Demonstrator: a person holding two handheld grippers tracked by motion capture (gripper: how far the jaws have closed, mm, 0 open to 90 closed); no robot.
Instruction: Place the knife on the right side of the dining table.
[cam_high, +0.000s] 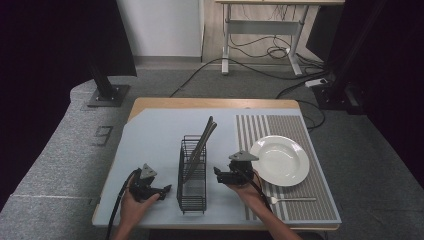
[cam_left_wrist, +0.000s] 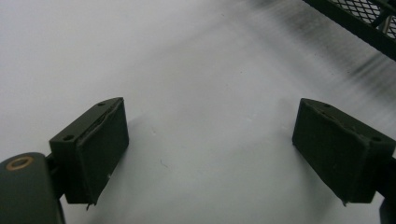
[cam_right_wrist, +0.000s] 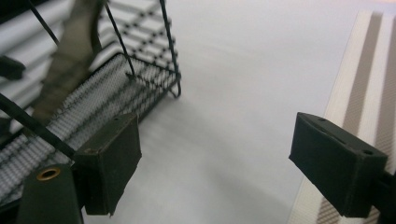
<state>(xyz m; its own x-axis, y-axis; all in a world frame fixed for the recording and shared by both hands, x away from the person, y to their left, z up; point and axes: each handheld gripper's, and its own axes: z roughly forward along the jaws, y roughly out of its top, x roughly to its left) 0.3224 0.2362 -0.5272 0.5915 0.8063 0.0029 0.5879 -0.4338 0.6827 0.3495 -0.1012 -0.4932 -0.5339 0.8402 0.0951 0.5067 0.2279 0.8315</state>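
- Two grippers flanked the black wire rack: your left gripper just beside its left side, your right gripper beside its right.
- Both jaw pairs stood wide apart, holding nothing.
- A white plate sat right of your right gripper.

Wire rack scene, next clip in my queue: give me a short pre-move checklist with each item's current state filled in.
1. Left gripper jaws open with nothing between them: ok.
2. Right gripper jaws open with nothing between them: ok.
3. Wire rack upright on the blue mat, between the two grippers: ok.
4. Long utensils leaning inside the rack, tips sticking out the top: ok; how many, cannot tell.
5. White plate on the striped placemat, nothing on it: ok.
6. Fork flat on the placemat near the table's front edge, apart from the plate: ok.
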